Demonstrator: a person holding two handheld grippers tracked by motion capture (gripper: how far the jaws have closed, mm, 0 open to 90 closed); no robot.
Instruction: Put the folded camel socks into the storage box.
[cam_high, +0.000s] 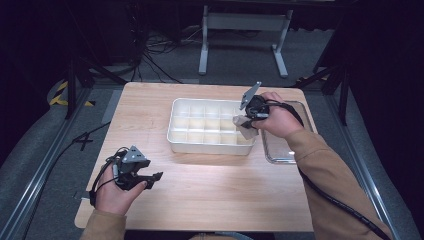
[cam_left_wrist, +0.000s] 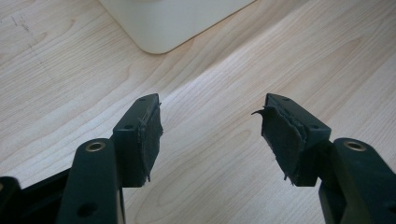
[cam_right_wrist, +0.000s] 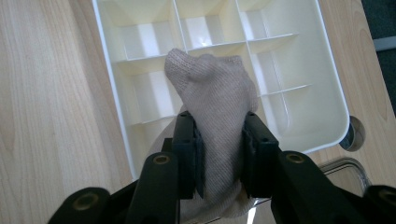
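Unlabelled beige sock (cam_right_wrist: 218, 100) in right tool (cam_right_wrist: 219, 154)

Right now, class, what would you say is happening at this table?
A person holds a gripper in each hand. The right gripper has its jaws shut on a beige sock and holds it over the near right corner of a white divided tray. The compartments in sight look empty. A clear bin sits right of the tray. The left gripper waits over bare table, jaws open, holding nothing.
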